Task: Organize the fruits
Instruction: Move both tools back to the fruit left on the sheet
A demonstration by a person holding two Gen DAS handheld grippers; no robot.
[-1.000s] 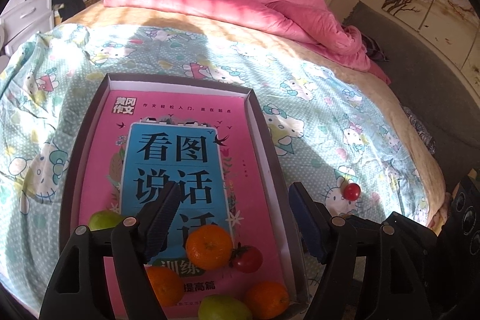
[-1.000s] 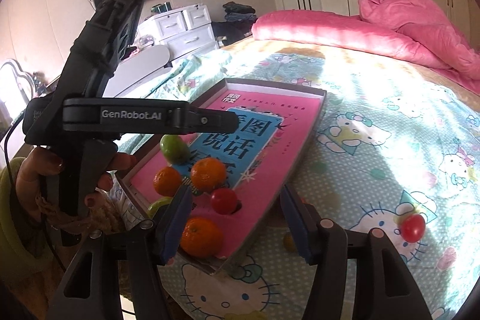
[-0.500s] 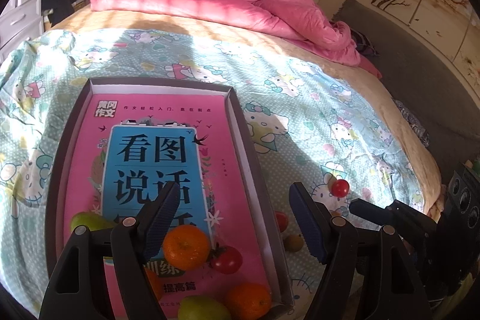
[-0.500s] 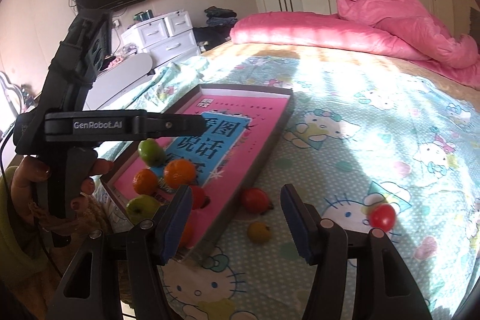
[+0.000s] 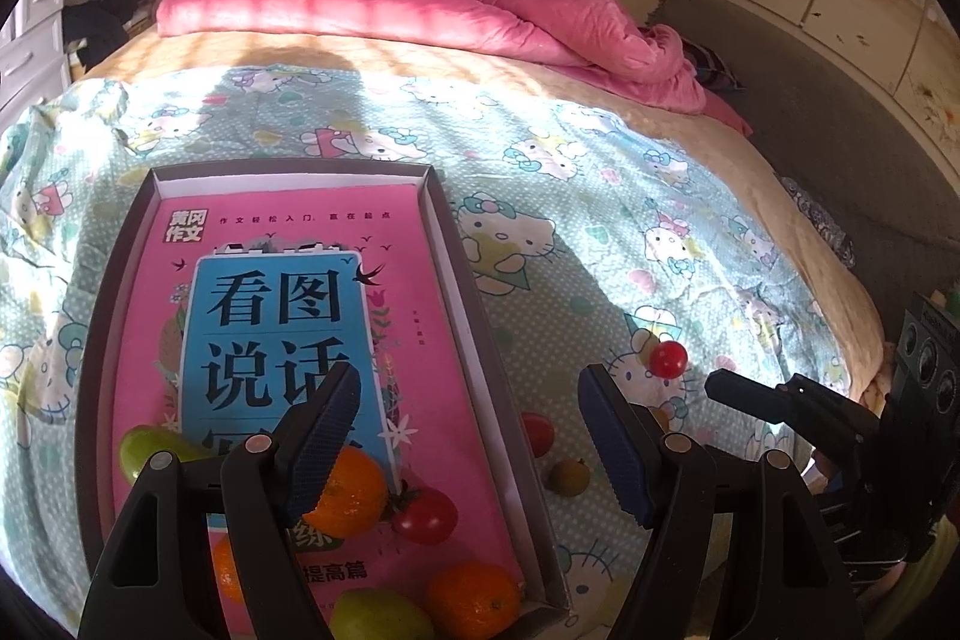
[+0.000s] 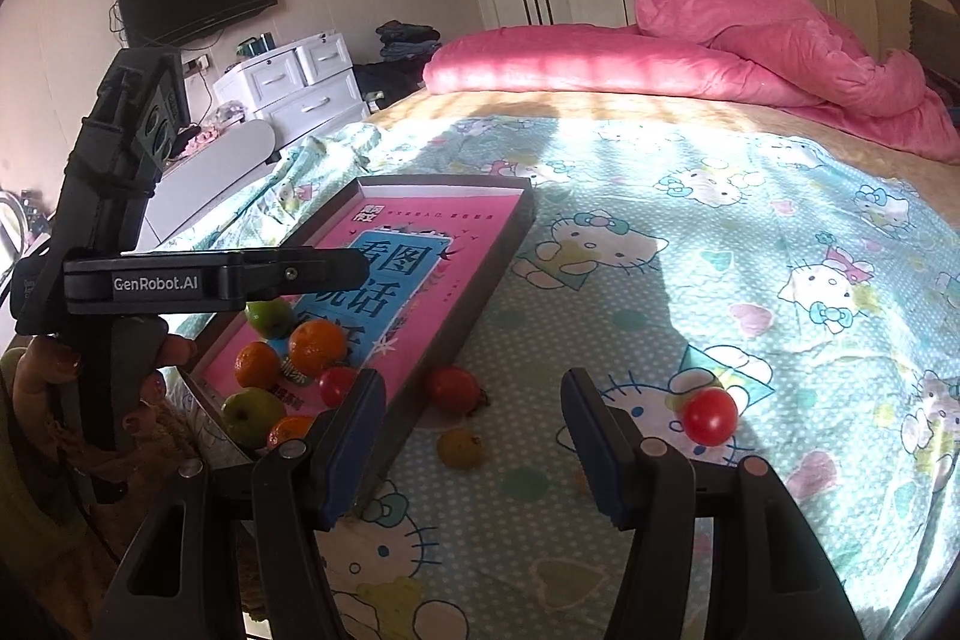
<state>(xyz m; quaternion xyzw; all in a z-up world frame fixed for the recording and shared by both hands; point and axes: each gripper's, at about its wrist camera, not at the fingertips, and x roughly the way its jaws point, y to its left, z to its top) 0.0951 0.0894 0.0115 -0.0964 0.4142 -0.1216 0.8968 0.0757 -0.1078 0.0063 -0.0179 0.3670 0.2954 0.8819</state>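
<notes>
While both grippers hang spread and empty over the bed, loose fruit lies beside the tray

Right gripper [image 6: 474, 451] frames a small yellowish fruit [image 6: 459, 448], perhaps a plum; left gripper [image 5: 471, 436] sits above the tray's [image 5: 474, 292] right edge, near a glossy red tomato [image 5: 537, 434]

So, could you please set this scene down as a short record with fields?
surface: bed with cartoon-cat sheet
tray: shallow box lined with a pink book
in tray: oranges, green fruits, one tomato
outside tray on sheet: tomato beside the box, small yellowish fruit, red tomato farther right
left gripper: open, holding nothing
right gripper: open, holding nothing
</notes>
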